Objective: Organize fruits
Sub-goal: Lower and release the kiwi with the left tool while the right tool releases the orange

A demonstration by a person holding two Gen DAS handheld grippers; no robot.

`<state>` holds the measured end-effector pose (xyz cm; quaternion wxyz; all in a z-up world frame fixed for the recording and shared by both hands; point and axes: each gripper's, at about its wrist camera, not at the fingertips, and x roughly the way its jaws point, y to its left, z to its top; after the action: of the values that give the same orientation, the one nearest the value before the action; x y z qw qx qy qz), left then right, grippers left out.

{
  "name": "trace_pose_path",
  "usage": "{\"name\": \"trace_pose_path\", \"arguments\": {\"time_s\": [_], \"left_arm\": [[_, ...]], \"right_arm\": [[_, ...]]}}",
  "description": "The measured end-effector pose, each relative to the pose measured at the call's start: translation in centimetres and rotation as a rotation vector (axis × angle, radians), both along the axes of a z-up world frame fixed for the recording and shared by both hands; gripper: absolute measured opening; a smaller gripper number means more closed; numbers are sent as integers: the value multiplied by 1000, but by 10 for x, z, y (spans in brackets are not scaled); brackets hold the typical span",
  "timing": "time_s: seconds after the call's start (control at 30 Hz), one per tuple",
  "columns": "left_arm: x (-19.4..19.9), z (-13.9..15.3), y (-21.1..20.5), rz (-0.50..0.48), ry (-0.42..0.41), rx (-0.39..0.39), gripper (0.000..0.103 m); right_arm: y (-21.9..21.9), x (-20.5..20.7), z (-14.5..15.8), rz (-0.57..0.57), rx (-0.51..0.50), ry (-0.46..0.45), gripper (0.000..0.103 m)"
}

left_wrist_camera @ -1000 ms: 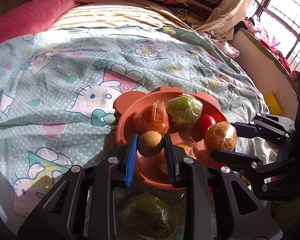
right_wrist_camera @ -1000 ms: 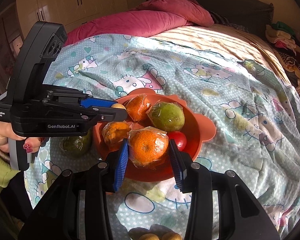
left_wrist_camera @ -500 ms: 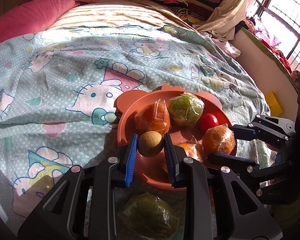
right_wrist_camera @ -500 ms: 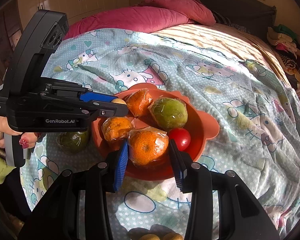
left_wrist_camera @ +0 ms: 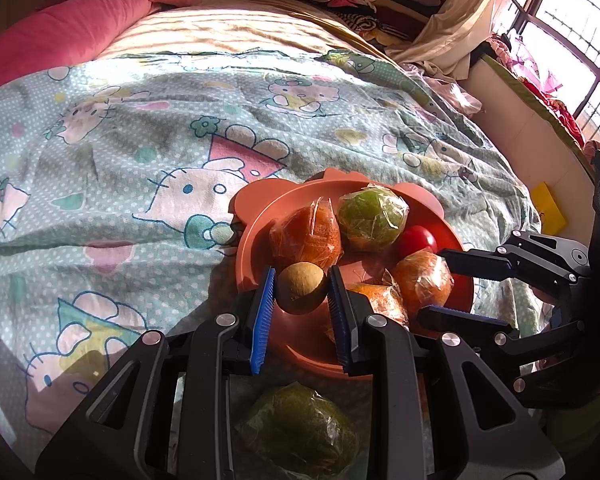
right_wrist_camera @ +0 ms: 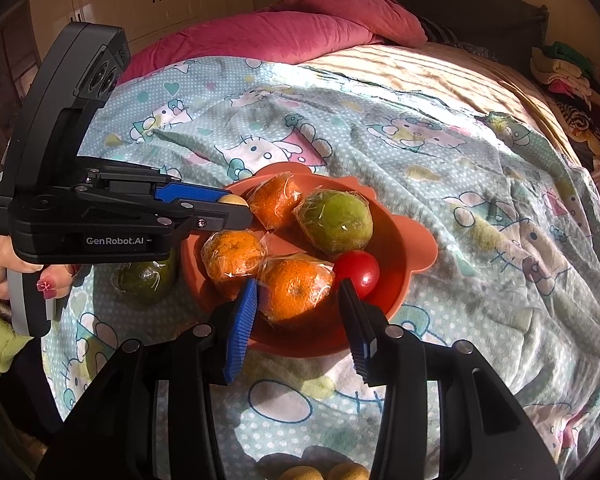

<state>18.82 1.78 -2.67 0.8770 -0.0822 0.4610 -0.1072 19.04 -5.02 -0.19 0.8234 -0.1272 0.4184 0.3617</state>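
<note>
Two grippers sit over the orange bowl [right_wrist_camera: 414,258]. Your left gripper [left_wrist_camera: 301,298] is clamped on a small brown round fruit [left_wrist_camera: 301,287], held above the bowl's near side. Your right gripper [right_wrist_camera: 298,320] has just been opening; its pads stand clear of the wrapped orange [right_wrist_camera: 296,286] between them, which rests in the bowl. Beyond your fingers lie two more wrapped oranges, a wrapped green fruit [right_wrist_camera: 334,220] and a tomato [right_wrist_camera: 358,270]. Left outside, I judge: one dark green wrapped fruit [right_wrist_camera: 146,280] beside the bowl and two brown ones [right_wrist_camera: 324,472] near you.
</note>
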Motion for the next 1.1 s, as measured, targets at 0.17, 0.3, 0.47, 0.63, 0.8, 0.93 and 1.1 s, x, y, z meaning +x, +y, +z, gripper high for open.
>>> {"name": "trace_pose_path", "arguments": {"time_s": [0.17, 0.3, 0.47, 0.63, 0.8, 0.93, 1.1], "left_arm": [[0, 1, 0, 0, -6, 2, 19], [-2, 2, 1, 0, -10, 1, 19], [-4, 5, 1, 1, -14, -3, 19], [-6, 7, 1, 1, -18, -4, 19], [-7, 9, 0, -2, -20, -3, 19], [-8, 10, 1, 4, -23, -5, 28], [-9, 13, 2, 8, -28, -2, 32]], "right_arm": [[-4, -2, 4, -13, 11, -10, 44], [-7, -5, 7, -26, 20, -19, 47], [-11, -7, 9, -39, 31, -27, 51], [-13, -9, 11, -47, 38, -30, 54], [-17, -9, 13, -56, 46, -33, 58], [-18, -10, 14, -60, 48, -34, 60], [-19, -11, 15, -64, 49, -38, 62]]}}
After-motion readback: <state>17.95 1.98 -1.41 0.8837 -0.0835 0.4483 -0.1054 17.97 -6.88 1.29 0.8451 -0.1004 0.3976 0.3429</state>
